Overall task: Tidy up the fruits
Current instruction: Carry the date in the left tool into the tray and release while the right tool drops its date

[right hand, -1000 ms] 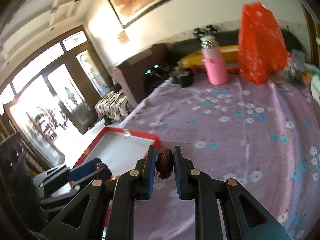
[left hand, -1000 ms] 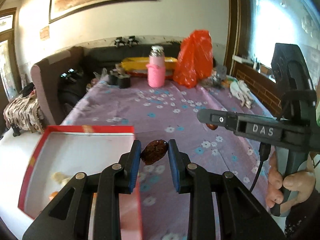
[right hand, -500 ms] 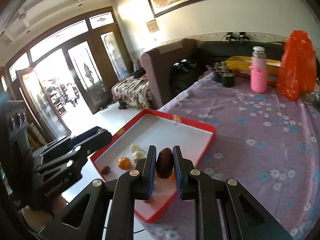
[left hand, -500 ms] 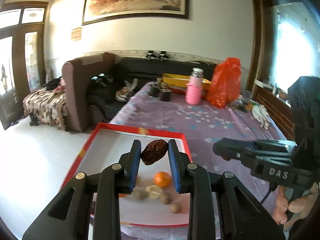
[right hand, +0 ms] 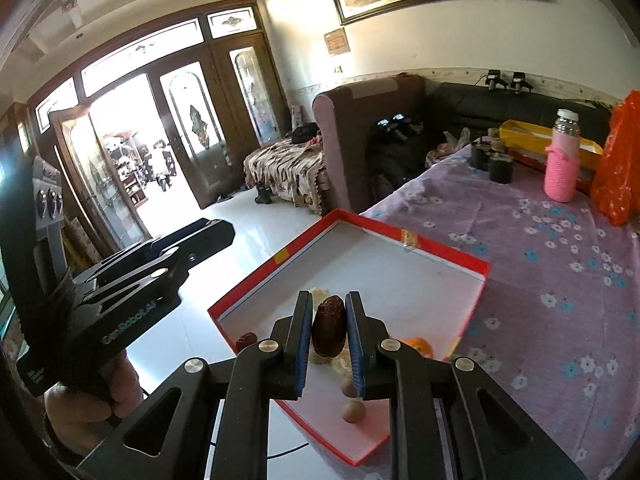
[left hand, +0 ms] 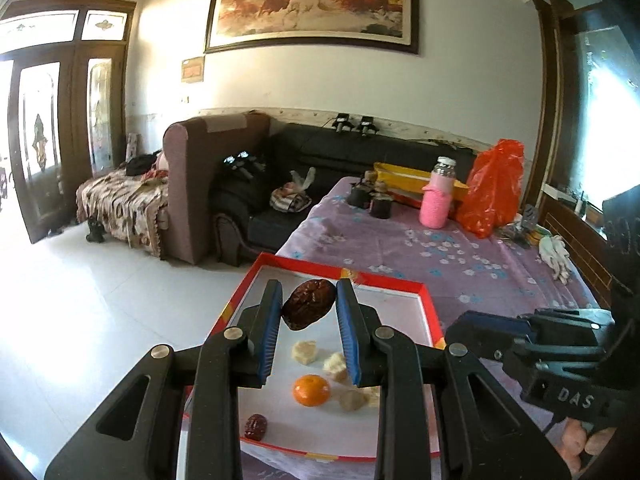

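My left gripper (left hand: 308,308) is shut on a wrinkled dark red date (left hand: 308,307), held in the air over the red-rimmed white tray (left hand: 426,308). My right gripper (right hand: 329,330) is shut on a second dark date (right hand: 329,330), above the same tray (right hand: 440,252). Inside the tray lie a small orange (left hand: 311,390), a loose red date (left hand: 255,427), pale lumpy pieces (left hand: 304,352) and a round brown fruit (right hand: 353,412). Each gripper shows at the edge of the other's view: the right one (left hand: 480,326) and the left one (right hand: 208,232).
The tray sits at the near left corner of a table with a purple flowered cloth (left hand: 460,248). Far back stand a pink-sleeved bottle (left hand: 438,196), an orange plastic bag (left hand: 494,188), dark cups (left hand: 380,206) and a yellow box (left hand: 404,174). A sofa (left hand: 248,192) and bare floor lie left.
Both grippers have swung left from over the purple cloth to above the tray, each still holding its date. The tray's fruits have come into full view.
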The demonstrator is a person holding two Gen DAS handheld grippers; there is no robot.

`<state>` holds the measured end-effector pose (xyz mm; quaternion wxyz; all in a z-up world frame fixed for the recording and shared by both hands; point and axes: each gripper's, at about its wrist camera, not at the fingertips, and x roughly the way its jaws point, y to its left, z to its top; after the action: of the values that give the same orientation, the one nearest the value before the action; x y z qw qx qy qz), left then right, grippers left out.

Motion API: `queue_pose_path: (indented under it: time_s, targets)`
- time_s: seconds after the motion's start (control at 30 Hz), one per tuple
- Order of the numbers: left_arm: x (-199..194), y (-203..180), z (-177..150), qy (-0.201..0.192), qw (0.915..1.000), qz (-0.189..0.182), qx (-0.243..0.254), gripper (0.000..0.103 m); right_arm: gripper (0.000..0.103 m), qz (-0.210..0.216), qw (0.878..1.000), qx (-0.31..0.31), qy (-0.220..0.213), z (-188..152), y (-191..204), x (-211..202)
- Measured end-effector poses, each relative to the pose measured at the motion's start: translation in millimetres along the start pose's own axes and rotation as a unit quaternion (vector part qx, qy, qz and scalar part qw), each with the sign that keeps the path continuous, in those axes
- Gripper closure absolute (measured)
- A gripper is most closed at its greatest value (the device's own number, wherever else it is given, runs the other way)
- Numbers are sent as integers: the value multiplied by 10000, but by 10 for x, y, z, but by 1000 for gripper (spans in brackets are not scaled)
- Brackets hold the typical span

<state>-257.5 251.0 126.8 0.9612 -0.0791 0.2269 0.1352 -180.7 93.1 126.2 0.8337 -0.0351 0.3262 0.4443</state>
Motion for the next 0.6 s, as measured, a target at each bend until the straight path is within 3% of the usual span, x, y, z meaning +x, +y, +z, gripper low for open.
queue_pose_path:
  time_s: [0.6]
  targets:
    - [282, 257, -168, 356, 9989, 259, -136, 78, 86, 121, 9992, -48, 384, -113, 151, 469]
